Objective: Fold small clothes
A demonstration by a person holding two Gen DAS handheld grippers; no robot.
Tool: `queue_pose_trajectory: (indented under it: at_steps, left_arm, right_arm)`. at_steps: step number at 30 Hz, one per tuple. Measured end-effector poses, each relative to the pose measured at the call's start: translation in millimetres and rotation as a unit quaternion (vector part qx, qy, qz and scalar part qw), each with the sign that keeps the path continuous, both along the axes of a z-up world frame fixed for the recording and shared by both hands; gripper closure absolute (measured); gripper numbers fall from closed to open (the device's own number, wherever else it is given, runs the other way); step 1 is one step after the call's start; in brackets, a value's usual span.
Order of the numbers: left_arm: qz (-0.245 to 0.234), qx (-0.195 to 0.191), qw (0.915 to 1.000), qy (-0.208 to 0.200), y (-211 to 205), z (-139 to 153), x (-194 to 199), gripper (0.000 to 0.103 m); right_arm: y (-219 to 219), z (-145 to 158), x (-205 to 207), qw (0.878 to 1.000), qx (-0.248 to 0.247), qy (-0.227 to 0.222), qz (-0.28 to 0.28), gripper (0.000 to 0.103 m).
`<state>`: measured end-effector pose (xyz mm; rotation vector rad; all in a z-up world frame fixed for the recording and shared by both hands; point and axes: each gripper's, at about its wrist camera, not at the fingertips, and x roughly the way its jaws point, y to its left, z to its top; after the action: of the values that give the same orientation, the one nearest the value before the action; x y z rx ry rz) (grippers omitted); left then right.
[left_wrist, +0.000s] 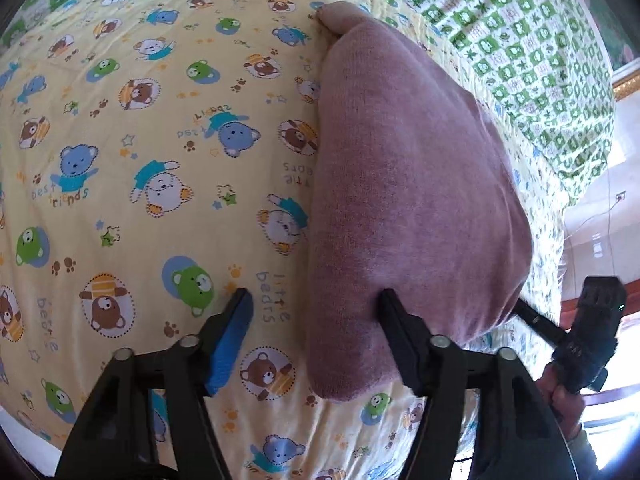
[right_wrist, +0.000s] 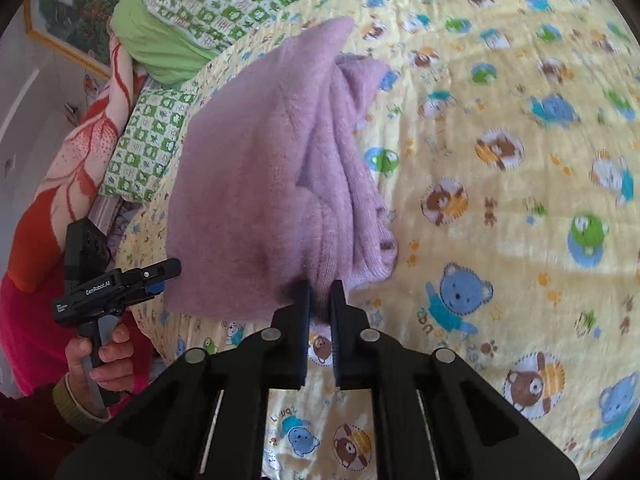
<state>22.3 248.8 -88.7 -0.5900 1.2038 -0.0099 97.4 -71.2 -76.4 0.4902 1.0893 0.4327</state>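
Left wrist view: a pink knit garment (left_wrist: 408, 184) lies on the bed's bear-print sheet (left_wrist: 140, 140), with a green checked quilt (left_wrist: 532, 60) beyond. The left hand-held gripper (left_wrist: 316, 300) stands open, one finger touching the garment's near edge.

Right wrist view: the right hand-held gripper (right_wrist: 320, 292) is closed, pinching the bunched garment's (right_wrist: 256, 168) near edge. A green pillow (right_wrist: 156, 40) lies at the far left.

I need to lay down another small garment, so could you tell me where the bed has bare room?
Free: the bear-print sheet left of the pink garment, beyond the left tongs. Crowded: the garment's other side, by the green checked quilt.
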Motion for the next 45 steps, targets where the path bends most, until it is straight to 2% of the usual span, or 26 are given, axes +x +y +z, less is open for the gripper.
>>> queue_pose_trajectory:
  at_steps: [1, 4, 6, 9, 13, 16, 21, 25, 27, 29, 33, 36, 39, 40, 41, 42, 43, 45]
  left_arm:
    - [-0.003, -0.002, 1.0, -0.002, -1.0, 1.4, 1.3, 0.048]
    - [-0.012, 0.005, 0.9999, -0.004, -5.5, 3.8, 3.4, 0.048]
    - [-0.016, 0.006, 0.9999, -0.003, -6.9, 1.3, 5.4, 0.048]
    - [-0.019, 0.011, 0.9998, 0.004, -7.6, -4.0, 9.3, 0.049]
    - [-0.024, 0.01, 0.9996, 0.007, -5.7, -9.0, 13.1, 0.049]
    - [-0.03, 0.016, 0.9994, 0.007, -6.6, -10.3, 14.0, 0.048]
    - [-0.032, 0.023, 0.9992, 0.008, -8.1, -10.1, 13.6, 0.047]
    - [-0.033, 0.026, 0.9991, 0.009, -7.0, -5.6, 10.8, 0.047]
    - [-0.032, 0.025, 0.9991, 0.01, -4.8, -5.4, 9.6, 0.046]
    - [-0.028, 0.02, 0.9993, 0.012, -2.5, -7.7, 8.6, 0.046]
    - [-0.025, 0.022, 0.9993, 0.015, -3.5, -9.0, 8.0, 0.045]
    - [-0.028, 0.029, 0.999, 0.019, -6.4, -8.9, 9.0, 0.045]
    - [-0.035, 0.037, 0.9985, 0.021, -10.1, -10.5, 10.7, 0.042]
    - [-0.036, 0.044, 0.9981, 0.022, -15.5, -10.5, 12.1, 0.042]
    - [-0.04, 0.053, 0.9976, 0.022, -18.6, -9.0, 12.9, 0.042]
    - [-0.043, 0.057, 0.9973, 0.02, -20.3, -7.1, 13.0, 0.042]
    - [-0.044, 0.062, 0.997, 0.018, -22.7, -4.7, 12.4, 0.043]
    - [-0.043, 0.073, 0.9963, 0.013, -25.4, 1.2, 9.9, 0.043]
  right_arm:
    - [-1.5, 10.2, 0.3, 1.0, -0.004, -0.015, -0.003, 0.096]
    - [-12.0, 44.3, -1.7, 0.997, -0.01, -0.07, -0.021, 0.097]
    - [-15.9, 59.9, 0.4, 0.995, -0.037, -0.095, -0.022, 0.097]
    - [-14.5, 43.8, 8.3, 0.993, -0.09, -0.077, -0.006, 0.097]
    - [-16.6, 4.9, 8.5, 0.993, -0.116, -0.029, -0.003, 0.098]
    - [-15.1, -11.7, 1.1, 0.993, -0.12, -0.012, -0.006, 0.098]
    - [-13.2, -8.2, 0.9, 0.994, -0.107, -0.009, -0.017, 0.097]
    - [-17.3, 2.0, -3.5, 0.994, -0.102, -0.013, -0.043, 0.086]
    - [-20.2, 17.9, -9.8, 0.991, -0.109, -0.033, -0.064, 0.084]
    - [-17.3, 34.9, -13.0, 0.991, -0.095, -0.064, -0.07, 0.084]
    - [12.3, 56.1, -0.1, 0.992, -0.066, -0.099, -0.031, 0.084]
    - [37.2, 44.9, 22.2, 0.994, -0.078, -0.08, -0.004, 0.084]
    - [33.5, 9.0, 44.6, 0.992, -0.119, -0.016, -0.033, 0.084]
    - [24.8, -8.3, 50.3, 0.991, -0.121, 0.009, -0.053, 0.08]
    - [16.7, -19.2, 52.3, 0.992, -0.11, 0.022, -0.067, 0.061]
    - [9.0, -26.1, 51.5, 0.992, -0.091, 0.029, -0.081, 0.057]
    - [1.3, -28.3, 48.1, 0.994, -0.057, 0.029, -0.094, 0.057]
    - [-1.3, -19.2, 39.3, 0.994, -0.048, 0.016, -0.1, 0.057]
